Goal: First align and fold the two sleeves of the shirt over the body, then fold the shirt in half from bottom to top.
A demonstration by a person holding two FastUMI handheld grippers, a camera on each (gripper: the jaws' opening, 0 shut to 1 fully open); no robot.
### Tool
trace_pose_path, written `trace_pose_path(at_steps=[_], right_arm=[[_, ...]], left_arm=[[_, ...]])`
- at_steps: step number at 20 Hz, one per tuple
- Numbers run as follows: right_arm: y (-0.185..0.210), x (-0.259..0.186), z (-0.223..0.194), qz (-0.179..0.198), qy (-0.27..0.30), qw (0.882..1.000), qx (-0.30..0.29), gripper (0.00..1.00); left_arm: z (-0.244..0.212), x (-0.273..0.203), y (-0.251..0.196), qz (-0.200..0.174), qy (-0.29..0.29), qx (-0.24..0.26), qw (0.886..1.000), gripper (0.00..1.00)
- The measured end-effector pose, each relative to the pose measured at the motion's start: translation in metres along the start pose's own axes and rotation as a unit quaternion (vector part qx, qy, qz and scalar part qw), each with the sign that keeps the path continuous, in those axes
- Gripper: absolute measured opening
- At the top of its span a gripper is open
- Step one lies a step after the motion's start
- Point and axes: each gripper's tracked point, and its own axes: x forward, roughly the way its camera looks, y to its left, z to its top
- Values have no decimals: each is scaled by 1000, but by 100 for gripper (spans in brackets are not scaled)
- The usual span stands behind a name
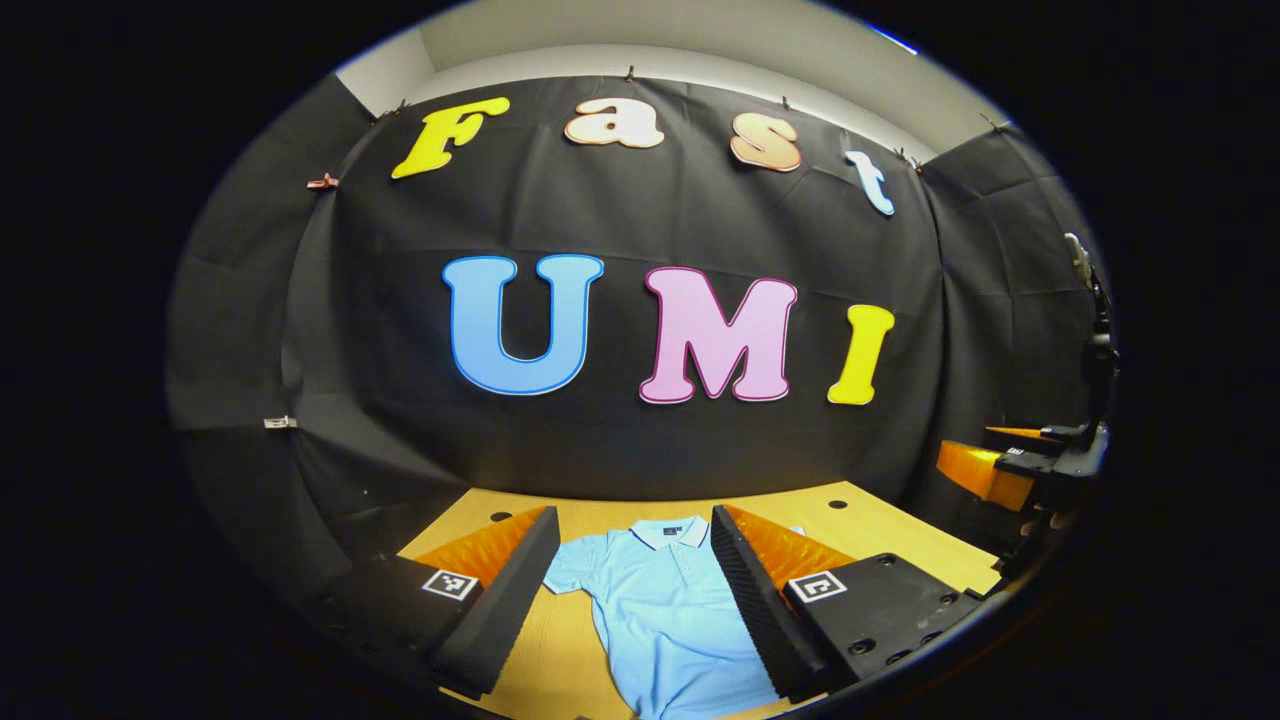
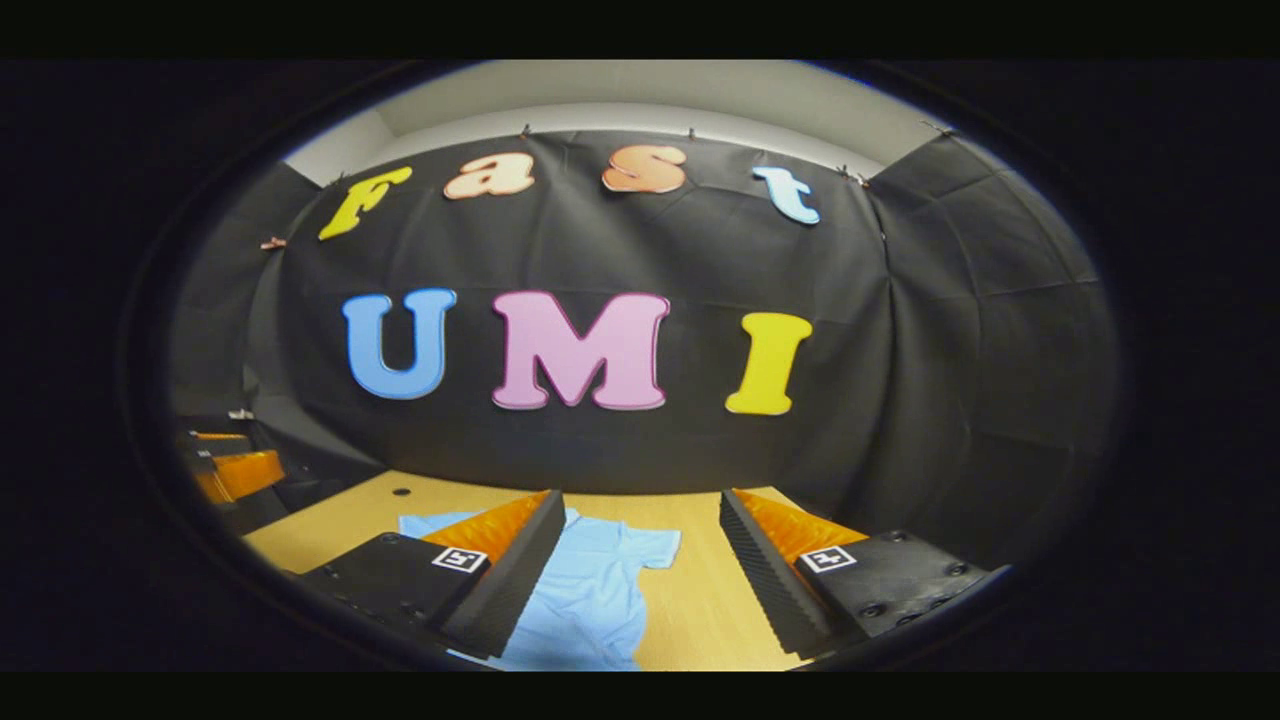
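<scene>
A light blue polo shirt (image 1: 665,610) lies flat on the wooden table (image 1: 890,525), collar toward the back wall, its short sleeve (image 1: 572,565) spread out to the side. My left gripper (image 1: 635,520) hovers above it, open, with the shirt's collar and chest showing between the fingers. In the right gripper view the shirt (image 2: 590,590) lies to the left, one sleeve (image 2: 655,545) spread out on the wood. My right gripper (image 2: 642,505) is open above the table beside that sleeve, holding nothing. The right gripper (image 1: 1010,465) also shows at the right edge of the left gripper view.
The table (image 2: 700,600) ends at the black cloth wall close behind the shirt. Small round holes (image 1: 838,503) mark the tabletop near its back edge. The left gripper (image 2: 225,470) appears at the far left of the right gripper view.
</scene>
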Motion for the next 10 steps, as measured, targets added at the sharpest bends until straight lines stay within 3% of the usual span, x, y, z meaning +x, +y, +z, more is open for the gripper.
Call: trace_pose_path(at_steps=[5, 10], right_arm=[[-20, 39, -27, -15, 63, 998, 18, 97], [-16, 90, -61, 15, 132, 991, 17, 98]], left_arm=[[-10, 5, -1, 9, 13, 2, 1000, 97], [-20, 18, -3, 20, 34, -1, 999, 97]])
